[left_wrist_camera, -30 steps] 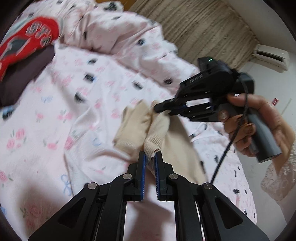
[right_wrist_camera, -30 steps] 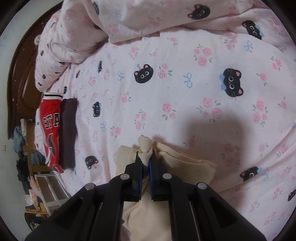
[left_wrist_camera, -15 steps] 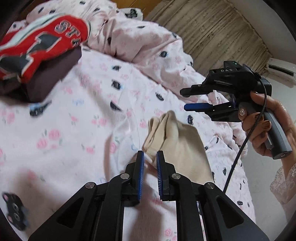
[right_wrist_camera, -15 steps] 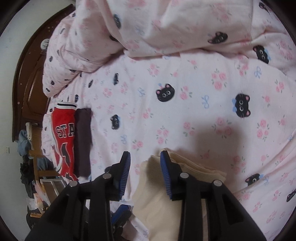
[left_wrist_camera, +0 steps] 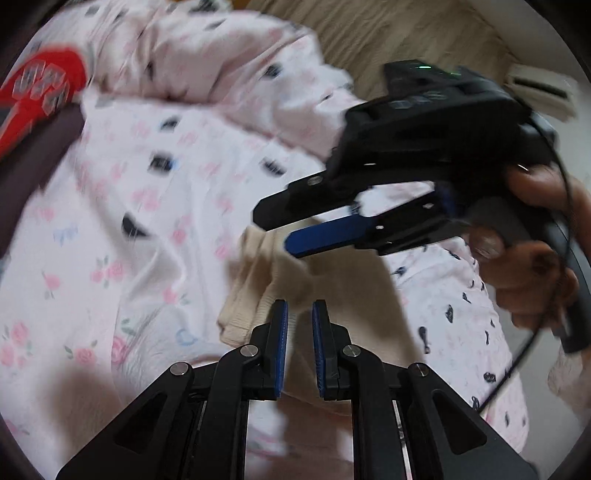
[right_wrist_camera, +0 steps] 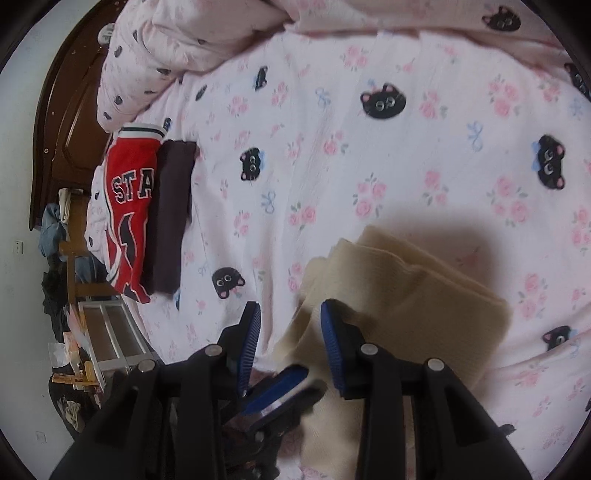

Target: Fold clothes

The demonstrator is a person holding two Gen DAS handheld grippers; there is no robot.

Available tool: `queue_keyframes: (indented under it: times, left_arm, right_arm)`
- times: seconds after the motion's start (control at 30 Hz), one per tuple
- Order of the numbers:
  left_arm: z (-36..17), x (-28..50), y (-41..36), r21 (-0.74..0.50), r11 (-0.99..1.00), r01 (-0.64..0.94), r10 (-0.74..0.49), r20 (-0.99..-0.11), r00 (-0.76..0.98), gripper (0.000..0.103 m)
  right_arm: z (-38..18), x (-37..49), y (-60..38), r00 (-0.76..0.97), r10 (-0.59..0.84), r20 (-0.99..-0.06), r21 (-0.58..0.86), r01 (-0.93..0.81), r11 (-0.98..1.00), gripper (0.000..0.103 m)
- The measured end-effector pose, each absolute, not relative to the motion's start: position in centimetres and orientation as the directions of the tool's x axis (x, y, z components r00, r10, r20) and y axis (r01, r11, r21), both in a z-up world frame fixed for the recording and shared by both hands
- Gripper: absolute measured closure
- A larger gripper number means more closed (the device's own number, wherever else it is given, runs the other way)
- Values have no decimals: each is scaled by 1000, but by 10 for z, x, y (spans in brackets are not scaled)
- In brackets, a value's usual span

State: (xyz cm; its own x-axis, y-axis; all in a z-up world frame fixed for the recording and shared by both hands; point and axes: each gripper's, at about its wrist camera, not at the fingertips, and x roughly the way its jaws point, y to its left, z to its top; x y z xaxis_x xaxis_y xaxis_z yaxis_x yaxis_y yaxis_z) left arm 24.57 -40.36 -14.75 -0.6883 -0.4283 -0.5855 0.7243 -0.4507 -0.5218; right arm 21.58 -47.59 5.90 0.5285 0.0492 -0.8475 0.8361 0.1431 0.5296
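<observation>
A folded cream knit garment point(right_wrist_camera: 402, 291) lies on the pink cat-print bedsheet point(right_wrist_camera: 369, 155); it also shows in the left wrist view point(left_wrist_camera: 258, 273). My left gripper point(left_wrist_camera: 298, 314) is slightly open, empty, just above the garment's near edge; it shows low in the right wrist view point(right_wrist_camera: 284, 387). My right gripper point(right_wrist_camera: 290, 310) is open and empty over the garment's left edge, and appears in the left wrist view point(left_wrist_camera: 277, 229) held by a hand.
A folded red jersey point(right_wrist_camera: 129, 206) and a dark folded garment point(right_wrist_camera: 171, 214) lie side by side at the bed's left. A bunched pink duvet point(right_wrist_camera: 192, 33) lies at the back. A wooden headboard point(right_wrist_camera: 62, 110) and cluttered furniture stand left.
Both grippers let go of the cream garment, which now lies folded on the bed. The right gripper opened wide and swung closer to the left one.
</observation>
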Motion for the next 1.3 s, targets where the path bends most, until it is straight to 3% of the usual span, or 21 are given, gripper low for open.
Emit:
queue_keyframes:
  times: [0.37,0.5,0.77,1.1,1.3]
  left_arm:
    - [-153,247,-406,-546,-447,709,-425,-568,-705,92]
    - [-147,256,-401,-575,-453,681,-441,-520,-732,92]
    - [-151,251,-406,-571,-443,692,-430,-542,-722,91]
    - [-155,252,-406,-580,-435,688,-427,-540,-725,92]
    - [-157,252,-408,-588,-428,686,-417,-544,-728,92]
  right_arm:
    - [49,213,-480,601,-2,-800,595,793,130,67]
    - [73,183,-468,654,-101,-750,641,756,132,67]
    - [73,110,-422,663,-240,-709,676,736,39,67]
    - [68,120,-373,785,-232,-575,777,612,145,67]
    - [35,142,-360,666,-169,-727,651,746,140,69]
